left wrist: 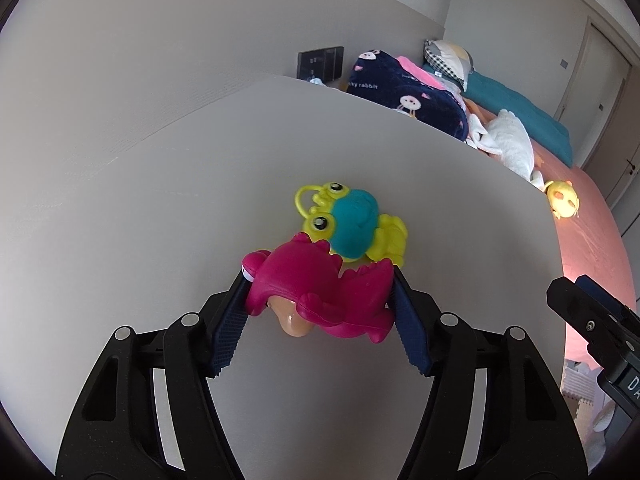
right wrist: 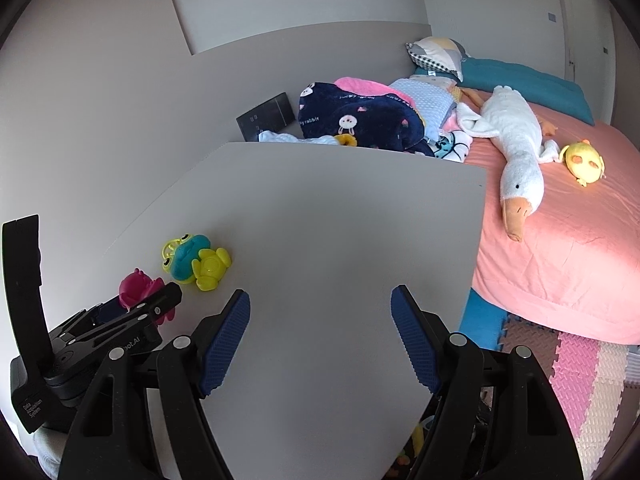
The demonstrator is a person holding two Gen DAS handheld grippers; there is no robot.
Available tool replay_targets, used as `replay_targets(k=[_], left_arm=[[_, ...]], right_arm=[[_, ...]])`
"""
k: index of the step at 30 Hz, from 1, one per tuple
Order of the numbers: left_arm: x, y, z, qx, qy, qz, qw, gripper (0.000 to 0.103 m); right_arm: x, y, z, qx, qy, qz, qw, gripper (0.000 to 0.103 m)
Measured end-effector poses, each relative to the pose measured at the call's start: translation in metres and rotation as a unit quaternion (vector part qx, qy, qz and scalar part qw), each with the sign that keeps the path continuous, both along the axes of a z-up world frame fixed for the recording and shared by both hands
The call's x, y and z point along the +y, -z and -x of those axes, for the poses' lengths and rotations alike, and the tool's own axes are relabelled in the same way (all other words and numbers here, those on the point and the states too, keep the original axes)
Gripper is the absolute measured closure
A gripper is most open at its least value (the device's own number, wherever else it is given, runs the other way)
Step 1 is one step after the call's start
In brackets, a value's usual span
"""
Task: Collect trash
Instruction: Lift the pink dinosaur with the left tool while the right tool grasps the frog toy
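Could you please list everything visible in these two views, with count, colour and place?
Pink toy: one, magenta, on the table, between the left gripper's pads.
Frog toy: one, yellow-green and teal, on the table, just beyond the pink toy.
Table: one, grey, beside the bed.
Bed: one, pink cover, right of the table.
Goose plush: one, white, on the bed.
Yellow plush: one, on the bed.
Blanket: one, navy, at the bed's head.
Left gripper: black, blue pads, closed on the pink toy.
Right gripper: black, blue pads, open, empty.
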State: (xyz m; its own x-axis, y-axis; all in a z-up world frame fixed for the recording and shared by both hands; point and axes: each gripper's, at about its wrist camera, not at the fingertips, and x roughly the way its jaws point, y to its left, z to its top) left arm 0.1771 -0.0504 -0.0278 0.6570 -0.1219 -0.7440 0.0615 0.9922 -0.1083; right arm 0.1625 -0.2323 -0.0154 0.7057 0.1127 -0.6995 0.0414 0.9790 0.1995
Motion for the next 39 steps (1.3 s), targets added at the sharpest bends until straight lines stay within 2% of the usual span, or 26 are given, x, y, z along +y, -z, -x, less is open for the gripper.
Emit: replay_targets(k=[7, 14, 17, 19, 24, 27, 35, 37, 39], left_arm=[[0.053, -0.006, -0.004, -0.006, -0.065, 0.006, 0.9979, 0.039], [0.086, -0.006, -0.007, -0.002, -0.102, 0.015, 0.9946, 0.039], [0.1, -0.007, -0.007, -0.004, -0.119, 0.014, 0.9928, 0.039], [0.108, -0.006, -0.007, -0.003, -0.129, 0.019, 0.9914, 0.039], [0.117, -0.005, -0.008, 0.0, -0.139, 0.022, 0.9901, 0.039], [0.119, -0.005, -0.007, 0.0, -0.139, 0.023, 0.9901, 0.039], [0.117, -0.003, -0.01, 0.005, -0.129, 0.025, 0.9914, 0.039], [0.118, -0.004, -0.009, 0.005, -0.128, 0.027, 0.9914, 0.039], [0.119, -0.004, -0.007, 0.006, -0.127, 0.027, 0.9915, 0.039]], right_arm=[[0.036, 0.007, -0.021, 0.006, -0.032, 0.007, 0.999, 0.029], [0.074, 0.016, -0.045, 0.014, -0.081, 0.022, 0.996, 0.029], [0.088, 0.02, -0.055, 0.023, -0.111, 0.033, 0.993, 0.022], [0.098, 0.022, -0.06, 0.019, -0.125, 0.051, 0.991, 0.022], [0.111, 0.03, -0.078, 0.026, -0.136, 0.069, 0.988, 0.02], [0.116, 0.035, -0.091, 0.043, -0.15, 0.059, 0.986, 0.019], [0.123, 0.039, -0.107, 0.054, -0.148, 0.059, 0.986, 0.019], [0.125, 0.039, -0.107, 0.054, -0.146, 0.068, 0.985, 0.022], [0.129, 0.039, -0.106, 0.051, -0.151, 0.084, 0.984, 0.039]])
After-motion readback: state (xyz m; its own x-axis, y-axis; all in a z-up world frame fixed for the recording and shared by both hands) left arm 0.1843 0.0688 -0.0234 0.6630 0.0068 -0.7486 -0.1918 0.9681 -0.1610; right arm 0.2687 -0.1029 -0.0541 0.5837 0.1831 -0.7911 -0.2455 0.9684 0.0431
